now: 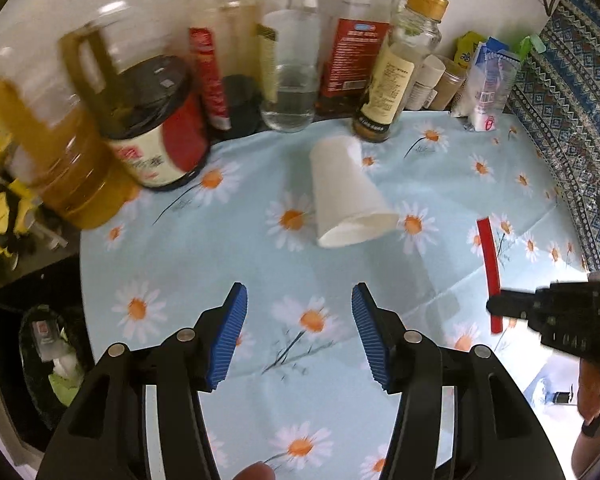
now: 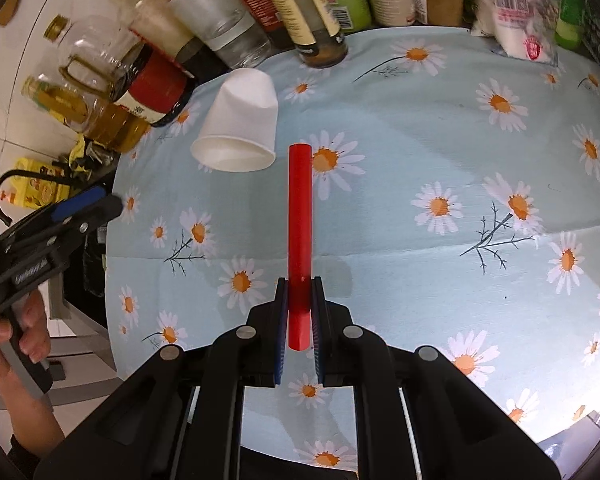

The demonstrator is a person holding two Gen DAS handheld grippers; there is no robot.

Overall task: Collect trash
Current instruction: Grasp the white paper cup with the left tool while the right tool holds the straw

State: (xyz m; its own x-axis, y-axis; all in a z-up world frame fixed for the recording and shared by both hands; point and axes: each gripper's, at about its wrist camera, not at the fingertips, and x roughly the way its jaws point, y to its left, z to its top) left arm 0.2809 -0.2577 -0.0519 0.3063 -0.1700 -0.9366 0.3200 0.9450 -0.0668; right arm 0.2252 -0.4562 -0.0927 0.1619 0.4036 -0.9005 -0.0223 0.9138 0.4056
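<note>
Lying tipped on its side on the daisy tablecloth (image 1: 180, 264), white paper cup (image 1: 346, 192), mouth facing the camera, just in front of the condiment bottles (image 1: 288, 80) — prob. discarded, so trash to collect. Hovering w/ jaws about half open & nothing btwn pads, left gripper (image 1: 298, 336), short of the cup. Clamping a red straw (image 2: 300, 240) near its lower end, right gripper (image 2: 300, 308), straw sticking fwd above the cloth, to the right of the cup — prob. being carried off to a bin.

Bottles (image 1: 288, 76) and jars (image 1: 152, 120) crowd the far edge of a daisy-print tablecloth (image 2: 420, 280).
</note>
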